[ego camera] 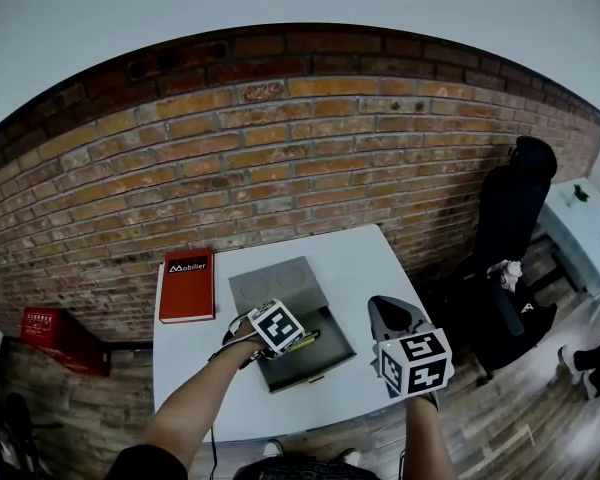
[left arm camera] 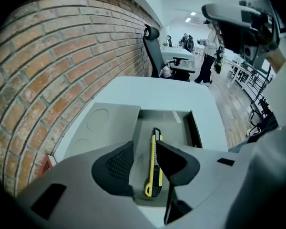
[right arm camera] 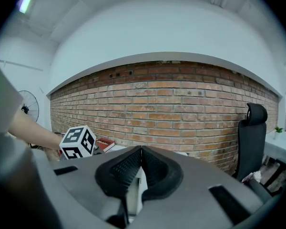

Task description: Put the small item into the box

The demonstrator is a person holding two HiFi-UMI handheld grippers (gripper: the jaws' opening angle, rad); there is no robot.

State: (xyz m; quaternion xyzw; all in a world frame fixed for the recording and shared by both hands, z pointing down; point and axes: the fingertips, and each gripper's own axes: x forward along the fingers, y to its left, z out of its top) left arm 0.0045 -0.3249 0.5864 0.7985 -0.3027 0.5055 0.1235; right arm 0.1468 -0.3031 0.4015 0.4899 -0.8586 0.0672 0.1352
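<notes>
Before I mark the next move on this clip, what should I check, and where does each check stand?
1. Utility knife lies inside the box: ok.
2. Left hand-held gripper jaws apart, pads off the knife: ok.
3. Right hand-held gripper shut, nothing between its jaws: ok.
4. Lid lies open beside the box: ok.
5. Blade retracted: cannot tell.

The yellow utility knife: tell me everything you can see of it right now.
The utility knife is slim and looks like yellow plastic, with a black strip along its top and a rounded, looped tail. It lies flat and lengthwise on the floor of the open grey box, tail towards the camera. The left gripper hovers over it with its fingers apart, apparently not pressing it.
</notes>
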